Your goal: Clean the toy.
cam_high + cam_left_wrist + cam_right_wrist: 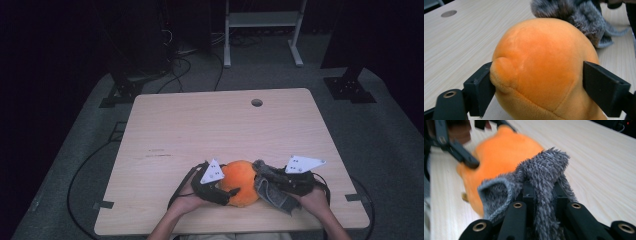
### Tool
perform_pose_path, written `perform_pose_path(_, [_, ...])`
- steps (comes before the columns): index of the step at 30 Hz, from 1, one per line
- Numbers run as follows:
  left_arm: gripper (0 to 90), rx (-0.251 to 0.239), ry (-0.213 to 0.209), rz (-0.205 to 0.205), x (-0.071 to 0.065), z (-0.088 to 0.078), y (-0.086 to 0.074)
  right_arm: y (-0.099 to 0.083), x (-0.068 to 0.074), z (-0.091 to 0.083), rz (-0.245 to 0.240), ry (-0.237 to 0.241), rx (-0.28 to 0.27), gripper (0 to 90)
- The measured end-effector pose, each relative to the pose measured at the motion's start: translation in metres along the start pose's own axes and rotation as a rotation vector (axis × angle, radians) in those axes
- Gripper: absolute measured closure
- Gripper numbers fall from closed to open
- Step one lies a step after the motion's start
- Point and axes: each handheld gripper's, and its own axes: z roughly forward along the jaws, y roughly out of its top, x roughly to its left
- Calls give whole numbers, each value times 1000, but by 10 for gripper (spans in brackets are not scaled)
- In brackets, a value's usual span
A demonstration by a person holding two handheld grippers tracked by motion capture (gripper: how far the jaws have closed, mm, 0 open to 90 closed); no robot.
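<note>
While we hold both things near our own edge, the scene reads like this, biggest first:

Bench: one pale wooden bench (200, 125), bare but for the work under our hands; one round cable hole (257, 102) near its far edge.

Orange plush: one orange plush toy (241, 181), resting on the bench near the front edge, between our two hands.

Grey cloth: one fuzzy grey cloth (272, 192), just right of the plush and touching it, draped from the right jaws.

Left hand-held gripper: our left hand-held gripper (536, 82) has its jaws set wide, pressed against either side of the plush, so we hold the toy steady.

Right hand-held gripper: our right hand-held gripper (544, 195) is pinched tight on a fold of the grey cloth.

Step in hand: we judge that we are bringing the cloth up to the plush, to wrap or dress it.

Next move: we would need to carry the cloth over the rounded top while the left grip keeps the toy from rolling.
</note>
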Motion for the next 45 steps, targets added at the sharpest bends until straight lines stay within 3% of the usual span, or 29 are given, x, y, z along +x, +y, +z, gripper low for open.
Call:
perform_pose_path(3, [161, 5, -4, 14, 0, -1, 1, 11, 10, 5, -47, 7, -11, 769])
perform_pose_path(4, [154, 10, -16, -11, 3, -3, 2, 13, 13, 8, -64, 4, -6, 769])
perform_pose_path(5, [114, 10, -16, -11, 3, -3, 2, 13, 13, 8, -64, 4, -6, 769])
perform_pose_path(8, [38, 36, -36, -118, 13, 1, 4, 11, 15, 9, -71, 1, -7, 769])
perform_pose_path(9, [41, 44, -52, -121, 11, 5, 3, 10, 15, 9, -63, 4, -10, 769])
perform_pose_path(11, [131, 29, -31, -72, 4, 7, 4, 9, 15, 8, -55, 0, -4, 770])
perform_pose_path(14, [302, -58, 13, 4, -2, -2, 11, 9, 13, 0, -59, -17, -5, 769])
perform_pose_path(16, [323, -103, 92, 104, -9, -4, 15, 12, 11, -8, -61, -26, -20, 770])
perform_pose_path(17, [321, -106, 108, 137, -11, -4, 15, 15, 11, -13, -59, -28, -47, 769])
perform_pose_path(18, [316, -102, 113, 169, -13, -3, 15, 17, 11, -15, -52, -25, -68, 769])
perform_pose_path(19, [308, -102, 113, 169, -13, -3, 15, 20, 13, -15, -45, -12, -99, 769])
perform_pose_path(20, [295, -64, 84, 211, -17, 4, 11, 24, 17, -12, -51, 15, -127, 770])
perform_pose_path(21, [283, -73, 91, 233, -20, 5, 8, 26, 21, -9, -60, 28, -125, 770])
perform_pose_path(24, [277, -47, 81, 224, -17, 3, 7, 29, 32, 8, -116, 23, -72, 770])
perform_pose_path(26, [271, -45, 70, 198, -14, 2, 3, 25, 27, 11, -81, 39, -78, 771])
perform_pose_path(29, [265, -43, 62, 164, -10, 2, 1, 16, 16, 11, -46, 19, -69, 771])
perform_pose_path(30, [264, -45, 59, 140, -8, 2, -1, 8, 8, 10, -7, 9, -62, 772])
perform_pose_path(35, [266, 11, 83, 148, -4, 0, -4, 0, -3, 6, 18, -54, -4, 770])
perform_pose_path(40, [266, 27, 77, 118, 1, -2, -7, 0, -2, 2, 37, -27, -44, 769])
perform_pose_path(41, [265, 25, 71, 111, 2, -3, -8, 3, 3, 4, 24, 8, -58, 770])
perform_pose_path(45, [264, 24, 51, 101, 6, -5, -10, -1, -5, 9, 37, -16, -4, 769])
